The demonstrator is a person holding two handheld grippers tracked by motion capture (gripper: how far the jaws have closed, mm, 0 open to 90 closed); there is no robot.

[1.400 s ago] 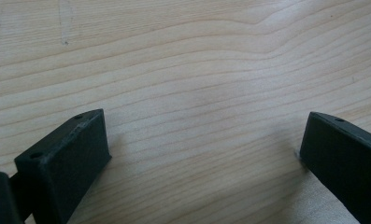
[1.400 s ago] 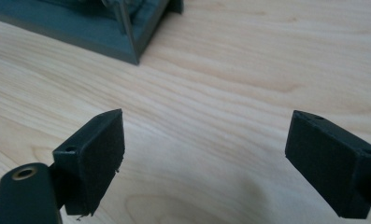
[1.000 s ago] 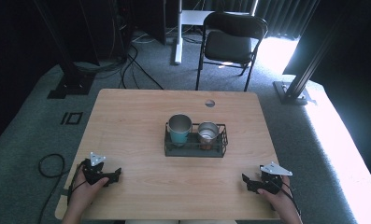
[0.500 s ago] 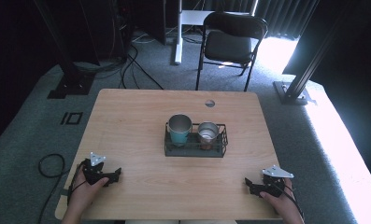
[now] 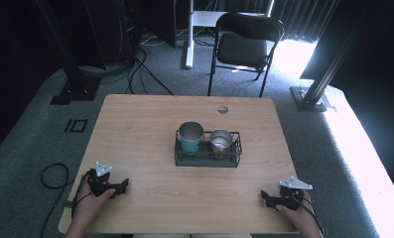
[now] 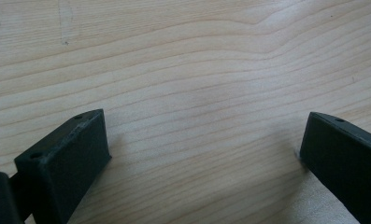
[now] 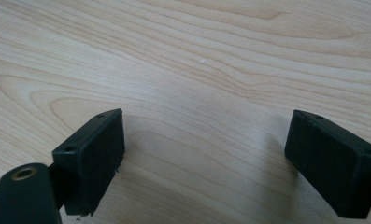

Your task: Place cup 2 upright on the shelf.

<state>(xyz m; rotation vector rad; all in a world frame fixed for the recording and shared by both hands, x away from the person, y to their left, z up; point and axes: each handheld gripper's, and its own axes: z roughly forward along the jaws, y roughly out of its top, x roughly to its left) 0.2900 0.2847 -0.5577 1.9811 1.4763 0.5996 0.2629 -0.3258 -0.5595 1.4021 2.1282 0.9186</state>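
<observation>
Both grippers rest at the near desk (image 5: pixel 135 124) corners, jaws apart and empty; the rack (image 5: pixel 207 157) with teal cup (image 5: pixel 190 139) and steel cup (image 5: pixel 220 142) sits mid-desk, ahead and inward of each, left gripper (image 5: pixel 124 185) and right gripper (image 5: pixel 265 197) about equally far.

Black folding chair (image 5: pixel 248 47) on the grey carpet (image 5: pixel 35 144) beyond the table's far edge. White desk leg (image 5: pixel 188 34) to its left. Black cables (image 5: pixel 145 69) trailing far left.
</observation>
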